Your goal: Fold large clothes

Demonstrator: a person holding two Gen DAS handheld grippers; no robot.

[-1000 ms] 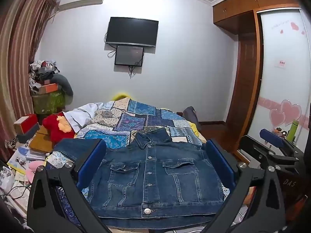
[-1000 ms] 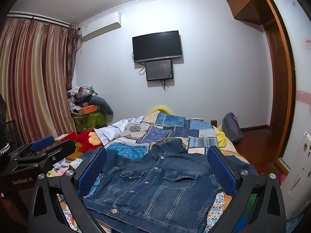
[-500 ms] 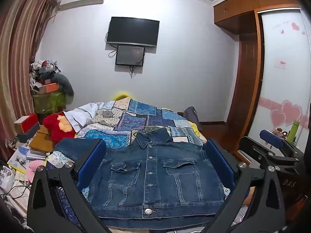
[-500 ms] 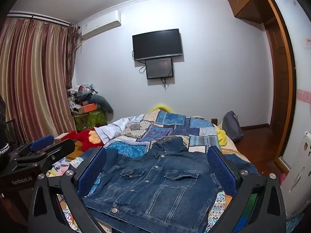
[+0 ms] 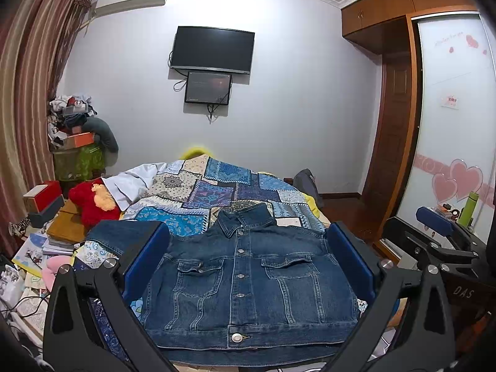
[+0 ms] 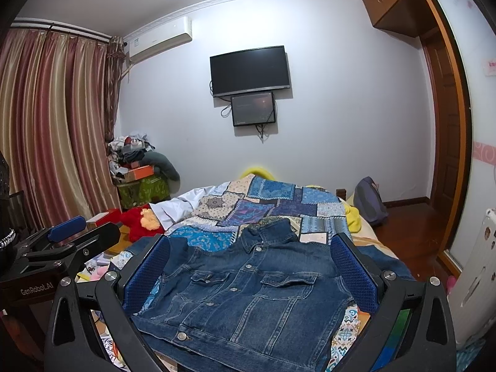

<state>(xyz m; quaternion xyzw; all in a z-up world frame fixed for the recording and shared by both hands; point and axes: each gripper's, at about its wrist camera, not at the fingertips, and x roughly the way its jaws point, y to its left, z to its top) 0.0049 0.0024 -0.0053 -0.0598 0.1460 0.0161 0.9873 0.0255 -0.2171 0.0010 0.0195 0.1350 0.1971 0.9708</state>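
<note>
Denim jacket point(image 5: 248, 282) between spread tongs point(image 5: 248, 266)

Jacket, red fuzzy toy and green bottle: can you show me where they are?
denim jacket point(image 5: 248, 282), left wrist view, on the buttoned front.
red plush toy point(image 5: 93, 204), left wrist view, on its red fur.
green bottle point(image 5: 468, 209), left wrist view, on its body.

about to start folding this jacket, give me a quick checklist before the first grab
1. Denim jacket lies flat, front up, buttoned: ok.
2. Left gripper open, holding nothing: ok.
3. Right gripper open, holding nothing: ok.
4. Sleeve on the left spread out over the quilt: ok.
5. The other sleeve fully laid out: cannot tell, it is mostly hidden behind a finger.
6. Nothing lying on top of the jacket: ok.
</note>
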